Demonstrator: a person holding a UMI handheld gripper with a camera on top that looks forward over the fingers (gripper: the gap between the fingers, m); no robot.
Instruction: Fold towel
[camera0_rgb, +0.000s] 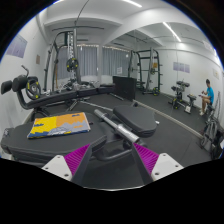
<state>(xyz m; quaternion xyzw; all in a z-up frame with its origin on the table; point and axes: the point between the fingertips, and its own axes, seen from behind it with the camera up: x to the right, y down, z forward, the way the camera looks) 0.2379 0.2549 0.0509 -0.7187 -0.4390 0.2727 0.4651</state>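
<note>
My gripper (112, 164) is open, with its magenta pads (76, 160) wide apart. A dark grey cloth, seemingly the towel (112, 172), lies between the fingers and spreads under them on the dark table (140, 122). Neither pad presses on it. Its near part is hidden below the fingers. A flat yellow and blue printed sheet (60, 124) lies on the table ahead and left of the fingers. A grey bar-like piece (118, 124) lies just ahead of the fingers, pointing away.
The room is a gym. A weight machine (68, 62) stands at the back left and a rack (146, 70) at the back middle. A person (209, 97) stands by equipment far right. Open floor (170, 112) lies beyond the table.
</note>
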